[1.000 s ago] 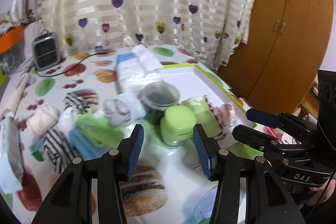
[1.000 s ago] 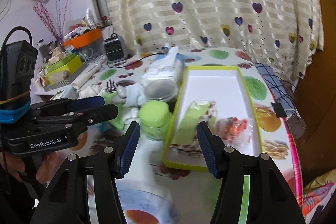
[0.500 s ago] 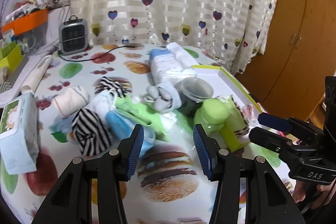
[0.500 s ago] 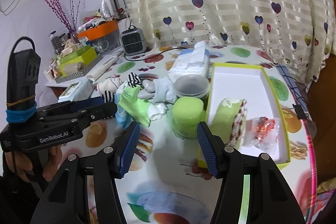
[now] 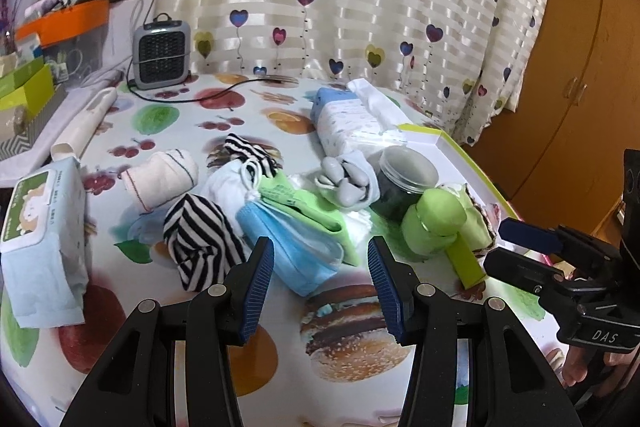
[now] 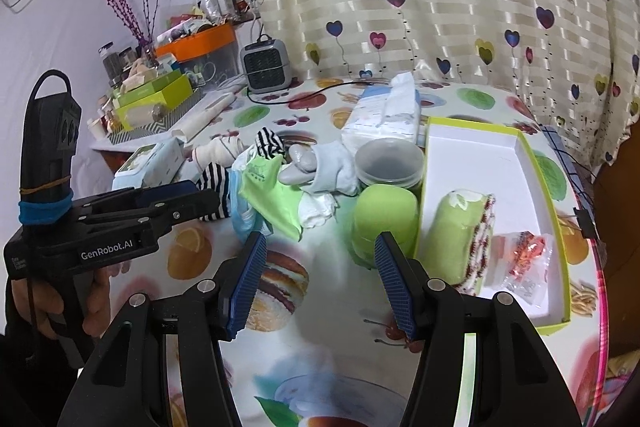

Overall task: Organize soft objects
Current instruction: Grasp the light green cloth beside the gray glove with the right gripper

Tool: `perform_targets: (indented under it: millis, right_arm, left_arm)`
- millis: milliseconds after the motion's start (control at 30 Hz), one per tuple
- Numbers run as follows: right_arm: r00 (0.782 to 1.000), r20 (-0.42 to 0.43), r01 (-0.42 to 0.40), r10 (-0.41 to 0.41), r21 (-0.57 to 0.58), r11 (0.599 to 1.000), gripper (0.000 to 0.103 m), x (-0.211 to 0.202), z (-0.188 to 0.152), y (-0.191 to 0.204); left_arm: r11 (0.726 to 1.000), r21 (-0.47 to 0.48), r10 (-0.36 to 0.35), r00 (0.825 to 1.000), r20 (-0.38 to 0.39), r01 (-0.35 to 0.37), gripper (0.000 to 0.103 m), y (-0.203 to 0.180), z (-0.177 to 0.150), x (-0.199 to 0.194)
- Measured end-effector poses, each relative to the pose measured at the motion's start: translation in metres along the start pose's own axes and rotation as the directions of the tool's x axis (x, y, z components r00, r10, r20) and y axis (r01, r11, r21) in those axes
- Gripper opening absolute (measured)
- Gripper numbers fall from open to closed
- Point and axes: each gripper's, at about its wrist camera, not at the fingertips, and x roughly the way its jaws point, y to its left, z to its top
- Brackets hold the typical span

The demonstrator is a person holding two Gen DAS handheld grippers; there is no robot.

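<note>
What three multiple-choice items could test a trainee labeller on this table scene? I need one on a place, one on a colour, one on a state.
1. Where does the green rolled towel lie?
A. inside the white box
B. on the heater
C. in a gripper

2. What colour is the face mask?
A. red
B. blue
C. black

3. How is the left gripper?
A. shut on a sock
B. shut on nothing
C. open, holding nothing

Key: 1 A, the towel rests within the box walls; 2 B, its pleats are light blue; 3 C, the pads stand apart with only table between.
</note>
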Motion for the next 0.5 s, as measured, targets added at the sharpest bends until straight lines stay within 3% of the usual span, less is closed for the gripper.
perform_targets:
  millis: [500]
  right_arm:
    - [0.999,-0.026,-0.045,0.043,-0.064,0.997,0.057,0.024,0.011,0.023]
  left_arm:
    - [0.998,-0.061,0.016,1.0,-0.023,-0.018,0.048,0.03,0.0,0.01]
